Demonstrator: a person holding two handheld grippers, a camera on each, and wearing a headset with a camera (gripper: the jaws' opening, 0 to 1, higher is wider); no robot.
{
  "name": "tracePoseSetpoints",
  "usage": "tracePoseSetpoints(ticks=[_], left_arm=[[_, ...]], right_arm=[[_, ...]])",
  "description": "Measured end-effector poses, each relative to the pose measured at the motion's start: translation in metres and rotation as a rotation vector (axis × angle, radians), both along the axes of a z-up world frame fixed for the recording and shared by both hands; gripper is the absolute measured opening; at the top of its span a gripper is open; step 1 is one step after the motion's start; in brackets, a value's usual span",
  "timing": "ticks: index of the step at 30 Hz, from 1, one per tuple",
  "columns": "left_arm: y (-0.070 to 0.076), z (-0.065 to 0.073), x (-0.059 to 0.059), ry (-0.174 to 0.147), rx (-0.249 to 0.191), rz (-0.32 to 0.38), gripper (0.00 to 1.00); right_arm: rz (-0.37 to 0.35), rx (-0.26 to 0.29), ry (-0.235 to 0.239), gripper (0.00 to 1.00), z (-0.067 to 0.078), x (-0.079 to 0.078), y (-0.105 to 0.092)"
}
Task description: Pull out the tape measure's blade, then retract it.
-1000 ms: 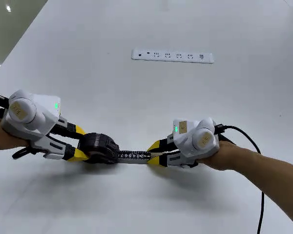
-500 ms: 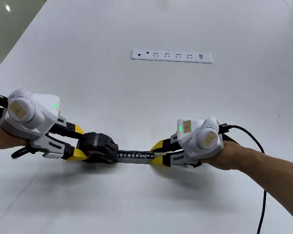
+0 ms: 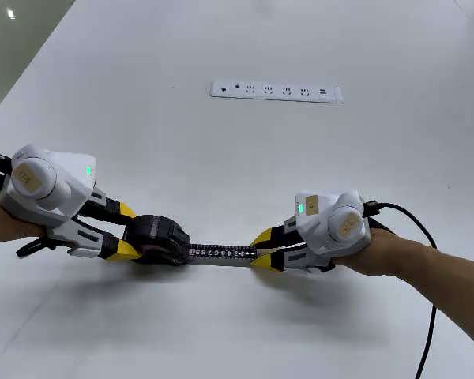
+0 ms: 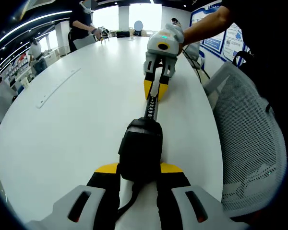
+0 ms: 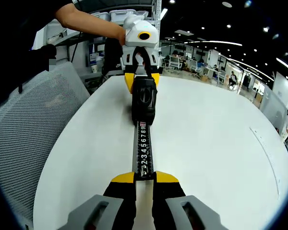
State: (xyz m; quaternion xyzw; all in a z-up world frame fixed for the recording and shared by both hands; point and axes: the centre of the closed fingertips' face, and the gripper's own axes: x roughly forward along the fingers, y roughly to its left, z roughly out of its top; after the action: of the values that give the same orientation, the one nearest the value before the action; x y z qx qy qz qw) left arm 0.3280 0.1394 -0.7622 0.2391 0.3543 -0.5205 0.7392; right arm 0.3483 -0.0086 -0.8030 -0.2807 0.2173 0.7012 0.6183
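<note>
Centrally placed: tape measure [image 3: 159, 239] [image 4: 140, 149] [image 5: 144, 100], black case, resting on the white table [image 3: 221, 158] near its front edge, toward the person's left in the head view.

Blade [image 3: 221, 253] [image 4: 150, 109] [image 5: 143, 151]: dark with white numerals, drawn partly out of the case. It runs straight and low over the tabletop from the case mouth to the right gripper. The right gripper view reads digits 2 to 9 along the exposed length.

Left gripper [image 3: 130, 231] [image 4: 140, 168] [image 5: 142, 79]: yellow-tipped jaws closed on the case, one against each side. The case sits between the tips and projects forward of them.

Right gripper [image 3: 261, 250] [image 5: 145, 178] [image 4: 155, 91]: yellow-tipped jaws pinched together on the free end of the blade. The two grippers face each other in line along the blade, apart by the exposed length.

Hands: left hand [image 3: 0, 217] at the frame's left edge, behind the left gripper's white body. Right hand [image 3: 379, 253] wrapped behind the right gripper's body, forearm running to the lower right corner.

Cable [image 3: 415, 237]: black, looping from the back of the right gripper down the right side.

Power strip [image 3: 275, 91] [image 4: 57, 88]: white, multi-socket, lying flat on the table well beyond the grippers.

Mesh chair [image 4: 249, 139] [image 5: 24, 129]: grey back, just beside the table edge on the person's side.
</note>
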Motion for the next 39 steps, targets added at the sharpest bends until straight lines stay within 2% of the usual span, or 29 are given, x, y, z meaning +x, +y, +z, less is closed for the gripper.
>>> tracePoseSetpoints(ticks=[9,39], left_arm=[[0.001,-0.001,0.0,-0.001,0.014,-0.004,0.23],[-0.001,-0.002,0.0,-0.017,0.086,-0.018,0.23]], right_arm=[[-0.005,-0.008,0.003,0.08,0.0,0.0,-0.008],[-0.034,-0.059,0.008,0.08,0.0,0.003,-0.051]])
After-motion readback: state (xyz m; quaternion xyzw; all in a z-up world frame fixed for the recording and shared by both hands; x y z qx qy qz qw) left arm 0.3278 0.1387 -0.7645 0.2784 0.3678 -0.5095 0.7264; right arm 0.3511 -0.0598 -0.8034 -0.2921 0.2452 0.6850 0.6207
